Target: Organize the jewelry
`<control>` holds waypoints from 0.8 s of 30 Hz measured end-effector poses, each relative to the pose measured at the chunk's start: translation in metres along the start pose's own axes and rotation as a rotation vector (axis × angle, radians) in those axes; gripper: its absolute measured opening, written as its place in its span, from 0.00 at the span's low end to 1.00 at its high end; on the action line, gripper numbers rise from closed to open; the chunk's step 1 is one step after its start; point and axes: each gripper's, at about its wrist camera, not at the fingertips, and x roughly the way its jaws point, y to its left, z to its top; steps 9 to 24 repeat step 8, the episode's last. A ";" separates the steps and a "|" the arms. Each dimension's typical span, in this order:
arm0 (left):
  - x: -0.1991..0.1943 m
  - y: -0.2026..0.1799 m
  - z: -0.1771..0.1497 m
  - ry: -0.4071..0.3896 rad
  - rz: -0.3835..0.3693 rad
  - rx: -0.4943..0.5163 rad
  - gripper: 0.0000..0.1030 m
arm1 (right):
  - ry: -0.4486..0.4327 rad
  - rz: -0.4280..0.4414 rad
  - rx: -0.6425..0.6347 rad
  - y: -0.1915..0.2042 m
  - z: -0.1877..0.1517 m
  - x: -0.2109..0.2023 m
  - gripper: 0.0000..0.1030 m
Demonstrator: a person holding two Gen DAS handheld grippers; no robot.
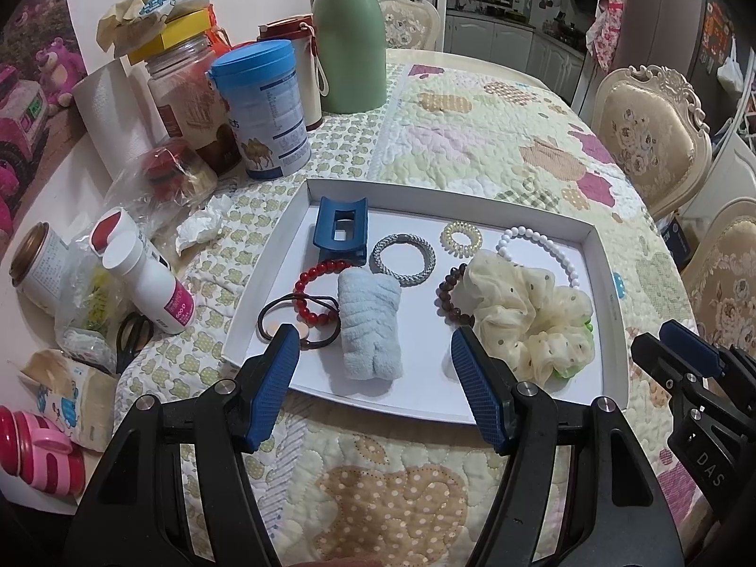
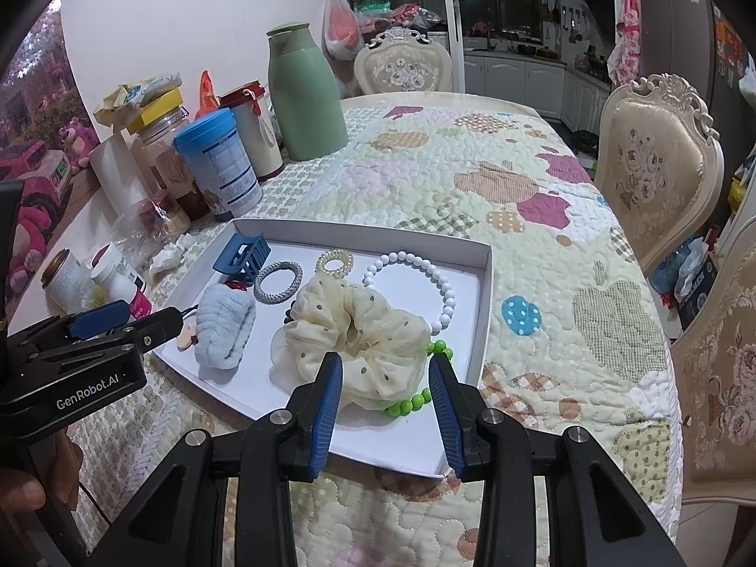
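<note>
- The white tray [image 1: 609, 312] sat mid-frame on the quilted table cover [image 1: 472, 118], holding the jewelry.
- In the tray: blue claw clip [image 1: 341, 231] upper left, silver bracelet [image 1: 403, 260] and white bead bracelet [image 1: 538, 248] along the top, cream scrunchie [image 1: 524, 312] at right, blue scrunchie [image 1: 368, 321] in the centre.
- The left gripper [image 1: 375, 349] hung released, holding nothing, at the tray's lower edge.
- The right gripper [image 2: 385, 368] stood parted over the cream scrunchie, gripping nothing.

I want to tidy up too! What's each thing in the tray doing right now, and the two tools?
Left tool: open, empty, above the tray.
Right tool: open, empty, over the scrunchie.
White tray: open, lidless.
Blue hair claw: lying shut.
Blue towel: rolled up.
Cream scrunchie: bunched, covering green beads.
White bead bracelet: lying flat.
</note>
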 end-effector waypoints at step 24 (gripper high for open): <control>0.004 -0.001 0.000 -0.005 -0.011 0.018 0.65 | -0.007 -0.013 0.030 -0.021 -0.003 0.002 0.35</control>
